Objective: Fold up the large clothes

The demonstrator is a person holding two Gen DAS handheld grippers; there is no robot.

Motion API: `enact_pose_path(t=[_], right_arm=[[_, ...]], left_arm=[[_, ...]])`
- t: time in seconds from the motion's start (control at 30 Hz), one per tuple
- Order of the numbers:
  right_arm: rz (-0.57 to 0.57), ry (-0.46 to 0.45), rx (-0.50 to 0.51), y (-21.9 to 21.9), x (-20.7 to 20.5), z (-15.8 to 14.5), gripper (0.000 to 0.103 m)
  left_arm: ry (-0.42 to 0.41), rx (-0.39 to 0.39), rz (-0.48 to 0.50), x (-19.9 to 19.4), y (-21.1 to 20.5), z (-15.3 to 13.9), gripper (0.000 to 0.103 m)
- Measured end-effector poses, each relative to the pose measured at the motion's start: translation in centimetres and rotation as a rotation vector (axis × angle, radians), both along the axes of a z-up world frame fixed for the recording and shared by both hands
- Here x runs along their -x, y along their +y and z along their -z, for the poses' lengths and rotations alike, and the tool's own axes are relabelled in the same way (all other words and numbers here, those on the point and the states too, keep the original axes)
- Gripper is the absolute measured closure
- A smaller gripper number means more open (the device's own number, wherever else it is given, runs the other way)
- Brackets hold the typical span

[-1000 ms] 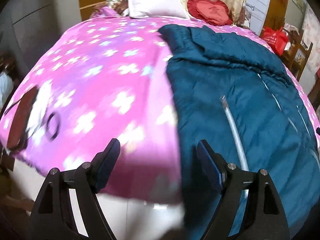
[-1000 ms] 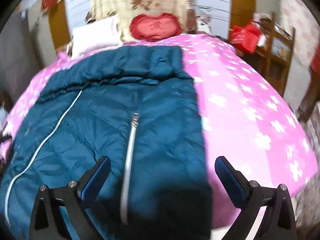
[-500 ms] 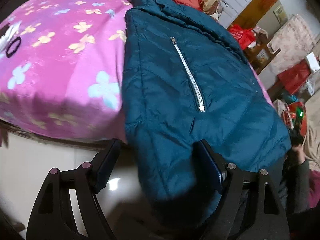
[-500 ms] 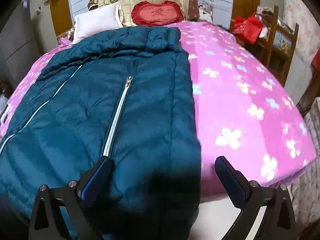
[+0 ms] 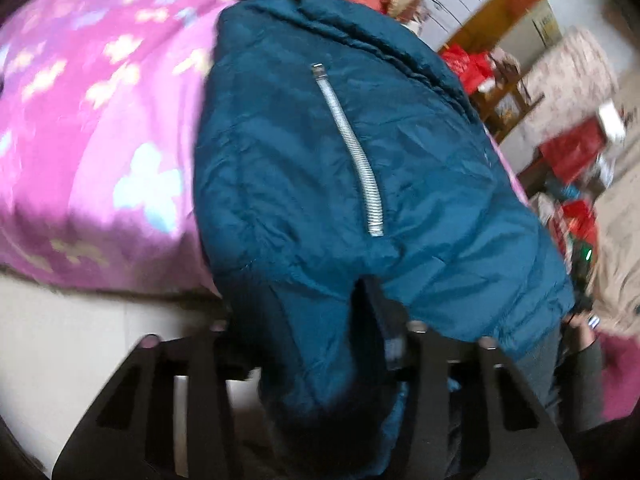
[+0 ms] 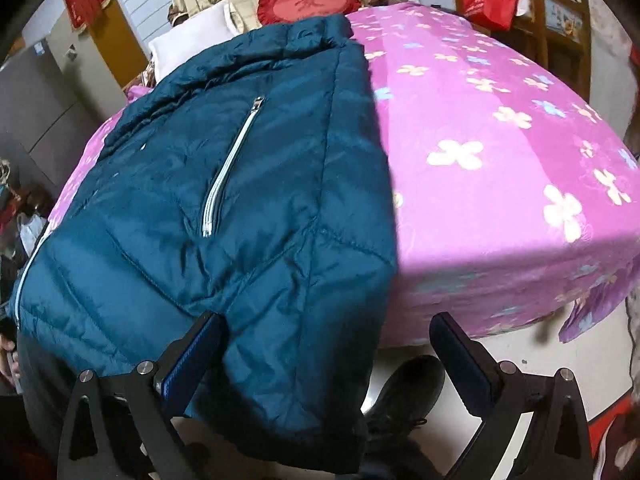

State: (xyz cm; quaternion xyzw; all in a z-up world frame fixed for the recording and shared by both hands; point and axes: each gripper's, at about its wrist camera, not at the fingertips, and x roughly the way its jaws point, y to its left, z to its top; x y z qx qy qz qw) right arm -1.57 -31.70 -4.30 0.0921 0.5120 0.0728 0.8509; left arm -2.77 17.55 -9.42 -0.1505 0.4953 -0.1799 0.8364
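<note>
Left wrist view, motion-blurred. Pink floral bedspread (image 5: 92,128) at left. Teal padded jacket (image 5: 320,168) lies on the bed, hem hanging over the near edge; silver pocket zipper (image 5: 352,152) runs down its front. Left gripper (image 5: 304,320): hem fabric bunched between the fingers; left finger mostly hidden by cloth and blur, so cannot tell whether it is clamped. Clutter at far right too blurred to identify.

Right wrist view, sharper. Jacket (image 6: 224,200) covers the bed's left part; main zipper cut off at the left edge. Right gripper (image 6: 324,344): fingers wide apart, the jacket's hem corner draped between them and against the left finger (image 6: 192,360). Bedspread (image 6: 500,160) to the right. Dark shoe (image 6: 408,388) below, partly hidden by the hem.
</note>
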Motion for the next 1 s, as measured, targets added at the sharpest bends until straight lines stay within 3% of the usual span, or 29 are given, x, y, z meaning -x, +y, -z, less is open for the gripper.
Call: enact_pose_path(t=[0.07,0.2,0.3,0.43,0.47,0.5,0.57,0.6,0.67,0.8,0.9,0.93,1.0], right_arm=[[-0.003,0.004,-0.023,-0.1,-0.1,0.1,0.0],[-0.036,0.009,-0.119,0.1,-0.5,0.2,0.006],[0.001,0.045,-0.134,-0.3,-1.0,1.1,0.006],[0.018,0.075,-0.25,-0.8,-1.2,1.8,0.007],[-0.006,0.063,-0.262,-0.5,-1.1,1.4,0.017],[-0.045,0.044,-0.283,0.0,-0.9,0.9,0.036],[-0.075,0.012,-0.268,0.6,-0.4,-0.1,0.051],[-0.083,-0.014,-0.262,0.7,-0.1,-0.8,0.06],[-0.084,-0.069,-0.286,0.4,0.4,-1.8,0.066],[-0.077,-0.161,-0.283,0.4,0.3,-3.1,0.066],[-0.049,-0.1,-0.257,0.8,-0.7,-1.7,0.065],[-0.041,-0.12,-0.273,0.5,-0.5,-1.8,0.064],[-0.045,-0.119,-0.289,0.5,-0.6,-1.9,0.054]], left_arm=[[-0.021,-0.033,0.01,0.0,-0.5,-0.5,0.068],[-0.016,-0.02,0.007,-0.3,-0.4,-0.1,0.067],[-0.004,-0.017,0.0,-0.4,-0.3,0.3,0.057],[0.002,-0.018,0.015,-0.8,-0.6,0.7,0.055],[0.004,-0.015,0.016,-0.7,-0.6,0.7,0.055],[0.005,-0.012,0.015,-0.7,-0.6,0.6,0.055],[-0.03,-0.038,0.0,-0.2,-0.6,-0.1,0.069],[-0.059,-0.047,-0.012,0.2,-0.5,-0.7,0.081],[-0.094,-0.035,-0.029,0.5,-0.3,-1.7,0.086],[-0.102,-0.013,-0.027,-0.1,-0.2,-1.8,0.086],[-0.075,-0.019,-0.025,-0.4,-0.4,-0.9,0.083],[-0.073,-0.013,-0.028,-0.5,-0.4,-0.8,0.082],[-0.068,-0.002,-0.029,-0.5,-0.5,-0.8,0.081]])
